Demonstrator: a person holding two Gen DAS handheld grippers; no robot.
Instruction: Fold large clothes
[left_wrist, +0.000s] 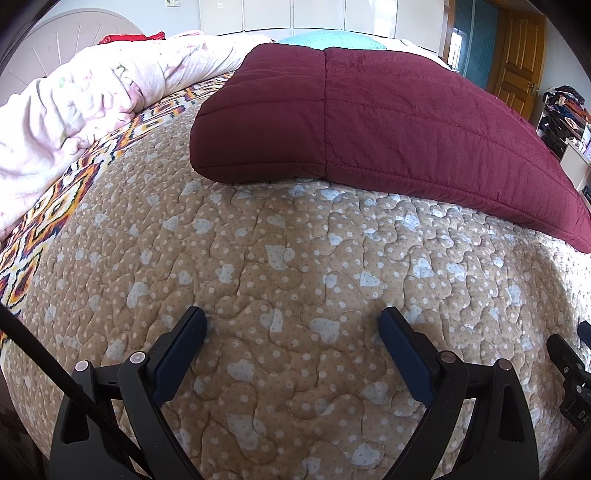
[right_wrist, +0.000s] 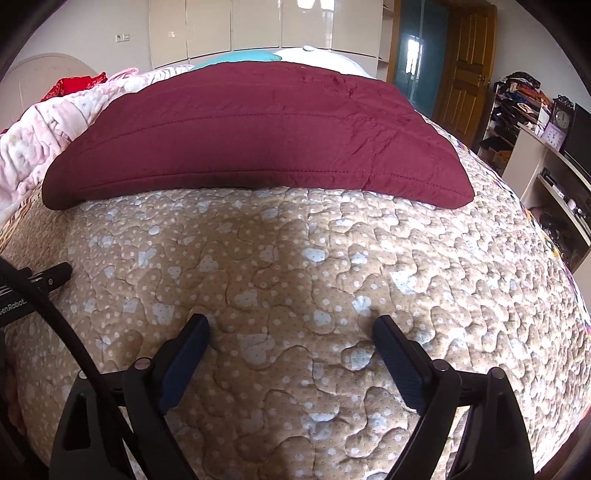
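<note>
We judge the maroon quilted garment (right_wrist: 236, 136) folded; both the left gripper (left_wrist: 293, 321) and the right gripper (right_wrist: 291, 328) hang empty, fingers apart; next we check its edges.

- Your left claw (left_wrist: 293, 319), lower frame: black arms, dark blue fingers (left_wrist: 184, 350), silver rivets.
- Your right claw (right_wrist: 291, 326) looks the same; a black cable (right_wrist: 66, 332) crosses lower left.

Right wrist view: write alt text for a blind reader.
A folded maroon quilted garment lies flat on a beige heart-print bedspread. The right tool hovers open and empty above the bedspread, short of the garment.
</note>
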